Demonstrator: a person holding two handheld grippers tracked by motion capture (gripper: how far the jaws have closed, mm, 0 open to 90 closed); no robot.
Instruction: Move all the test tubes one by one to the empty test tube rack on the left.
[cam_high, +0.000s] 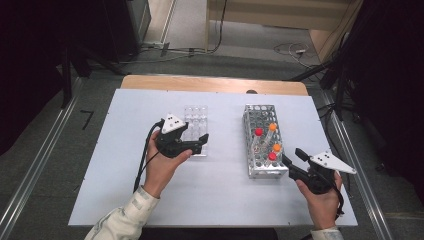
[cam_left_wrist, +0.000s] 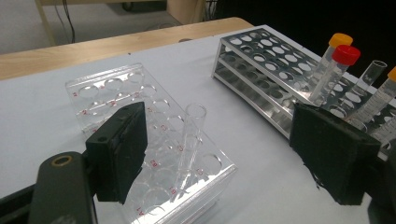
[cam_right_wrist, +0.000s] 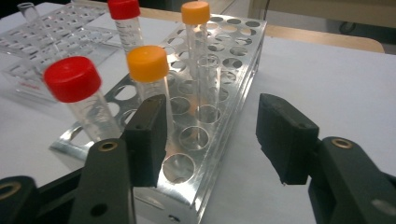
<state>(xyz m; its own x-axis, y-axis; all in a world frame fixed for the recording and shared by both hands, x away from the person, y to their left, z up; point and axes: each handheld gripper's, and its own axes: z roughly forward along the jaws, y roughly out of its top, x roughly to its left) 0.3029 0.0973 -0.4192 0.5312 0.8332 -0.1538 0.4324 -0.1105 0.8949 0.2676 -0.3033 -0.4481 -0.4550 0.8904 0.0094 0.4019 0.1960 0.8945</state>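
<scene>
A clear plastic rack (cam_high: 195, 120) lies left of centre on the table, with one uncapped clear tube (cam_left_wrist: 191, 140) leaning in it. My left gripper (cam_high: 201, 142) rests at the rack's near end. It is open (cam_left_wrist: 229, 158), and the tube stands between the wide jaws without touching them. To the right stands a metal rack (cam_high: 262, 142) holding two red-capped tubes (cam_right_wrist: 72, 79), two orange-capped tubes (cam_right_wrist: 147, 63) and an uncapped glass tube (cam_right_wrist: 208, 93). My right gripper (cam_high: 295, 158) sits at that rack's near right corner. It is open (cam_right_wrist: 217, 137) and points at the uncapped tube.
The white table top (cam_high: 150, 200) has a wooden strip (cam_high: 215, 83) along its far edge. Cables (cam_high: 290, 49) lie on the floor beyond it. Dark equipment stands at both sides. Bare table surface lies between the two racks and in front of them.
</scene>
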